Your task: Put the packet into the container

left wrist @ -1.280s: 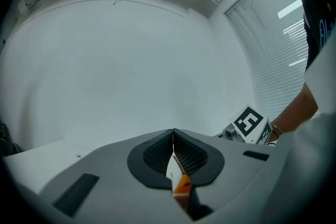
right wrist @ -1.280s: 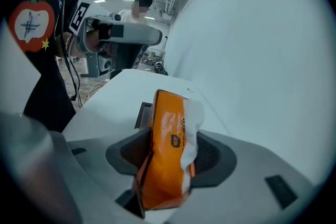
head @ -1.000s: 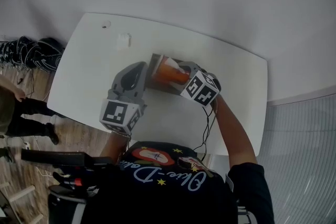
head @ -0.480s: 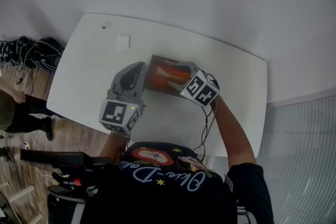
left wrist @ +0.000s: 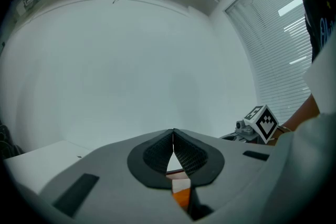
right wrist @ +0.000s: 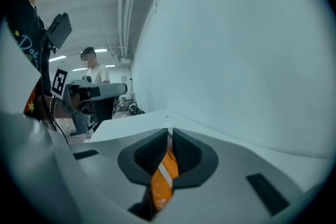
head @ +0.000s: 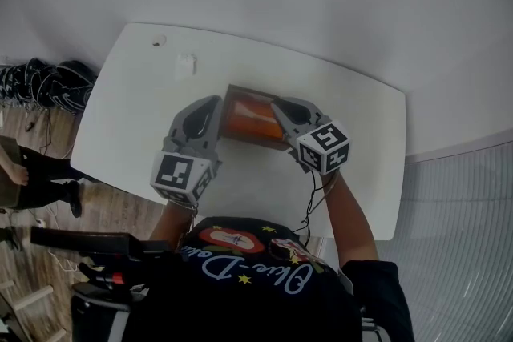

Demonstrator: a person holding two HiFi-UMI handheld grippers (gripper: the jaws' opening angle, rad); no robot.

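A brown open container [head: 239,91] sits mid-table on the white table [head: 136,100]. The orange packet [head: 250,118] lies inside it. My left gripper [head: 214,105] is at the container's left end, jaws shut on that edge; a brown rim and an orange-white patch show in the left gripper [left wrist: 173,135] below its tips. My right gripper [head: 280,105] reaches over the container's right end. The right gripper [right wrist: 170,135] has its jaws nearly together, pinching a thin orange strip of the packet [right wrist: 161,178] with a white stripe.
A small white object [head: 186,64] and a round hole [head: 158,40] lie on the table's far left. Dark cables [head: 40,80] sit on the floor beyond the left edge. A person [right wrist: 93,66] stands in the background. Window blinds [head: 457,236] are at right.
The right gripper has swung to the right and drawn back along the container. The packet, earlier bulging up between its jaws, now lies low in the container. The left gripper stays put.
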